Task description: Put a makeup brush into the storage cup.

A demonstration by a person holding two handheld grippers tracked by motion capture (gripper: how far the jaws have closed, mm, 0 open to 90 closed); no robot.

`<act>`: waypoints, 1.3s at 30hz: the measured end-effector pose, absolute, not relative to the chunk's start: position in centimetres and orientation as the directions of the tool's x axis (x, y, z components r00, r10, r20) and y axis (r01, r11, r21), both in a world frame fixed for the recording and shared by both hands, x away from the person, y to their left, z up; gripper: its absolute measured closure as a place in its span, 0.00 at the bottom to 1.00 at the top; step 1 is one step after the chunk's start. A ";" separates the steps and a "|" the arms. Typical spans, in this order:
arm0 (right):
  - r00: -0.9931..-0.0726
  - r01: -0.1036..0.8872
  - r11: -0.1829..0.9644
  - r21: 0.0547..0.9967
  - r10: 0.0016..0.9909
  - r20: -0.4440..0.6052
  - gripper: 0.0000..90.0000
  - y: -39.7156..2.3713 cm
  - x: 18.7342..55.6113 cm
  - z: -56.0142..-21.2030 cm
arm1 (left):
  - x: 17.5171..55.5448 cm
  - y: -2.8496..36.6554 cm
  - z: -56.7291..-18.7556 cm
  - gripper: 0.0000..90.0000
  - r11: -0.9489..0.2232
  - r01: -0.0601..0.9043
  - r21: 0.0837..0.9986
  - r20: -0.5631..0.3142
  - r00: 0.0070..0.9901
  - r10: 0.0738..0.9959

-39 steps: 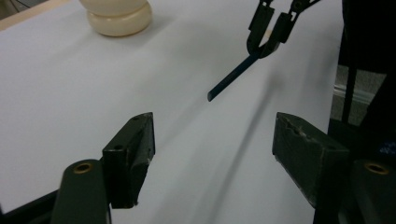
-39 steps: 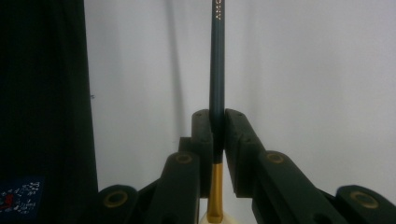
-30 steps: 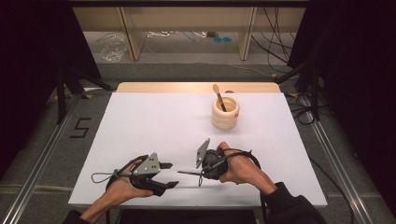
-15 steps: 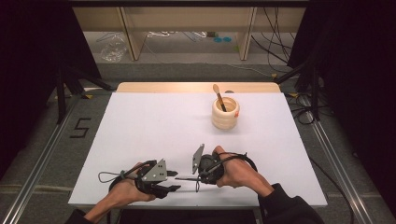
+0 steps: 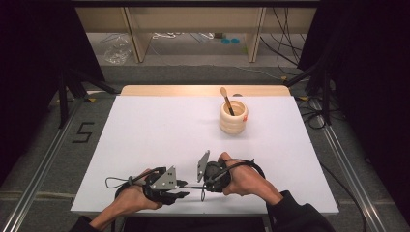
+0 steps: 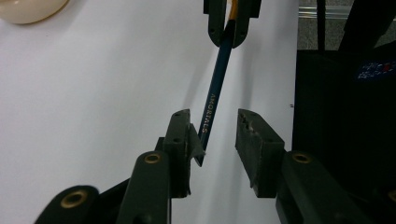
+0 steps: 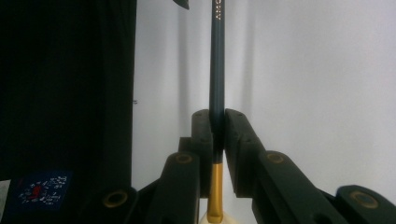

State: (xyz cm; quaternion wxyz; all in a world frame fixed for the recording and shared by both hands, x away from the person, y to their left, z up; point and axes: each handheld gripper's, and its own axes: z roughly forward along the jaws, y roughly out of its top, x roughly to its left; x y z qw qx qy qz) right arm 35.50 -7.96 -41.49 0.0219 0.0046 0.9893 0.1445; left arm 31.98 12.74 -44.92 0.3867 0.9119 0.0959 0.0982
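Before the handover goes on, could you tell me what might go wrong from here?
1. The left gripper has just been closing, and the blue pencil lies against one pad only, off centre; it may be nipped near its tip and slip or twist.
2. The right gripper is clamped on the pencil, so closing askew could bend or lever it.
3. Both work near the table's front edge; a dropped pencil could roll off.

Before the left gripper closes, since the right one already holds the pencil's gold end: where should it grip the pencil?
On the free dark blue end of the pencil, coming end-on opposite the right gripper; that end already lies between the left gripper pads, which have just been closing.
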 end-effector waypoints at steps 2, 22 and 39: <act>-0.999 0.003 0.958 0.286 0.015 -0.039 0.93 -8.0 35.5 -41.5 | 32.0 12.7 -44.9 0.74 -0.684 0.099 0.722 0.105 0.962 0.250; -0.999 -0.015 0.962 0.274 -0.003 -0.042 0.93 -7.7 35.3 -41.5 | 32.1 12.3 -45.0 0.82 -0.720 0.083 0.689 0.115 0.968 0.222; -0.998 -0.042 0.963 0.268 -0.029 -0.054 0.93 -7.2 35.0 -41.4 | 32.1 11.7 -45.2 0.91 -0.750 0.072 0.657 0.126 0.971 0.203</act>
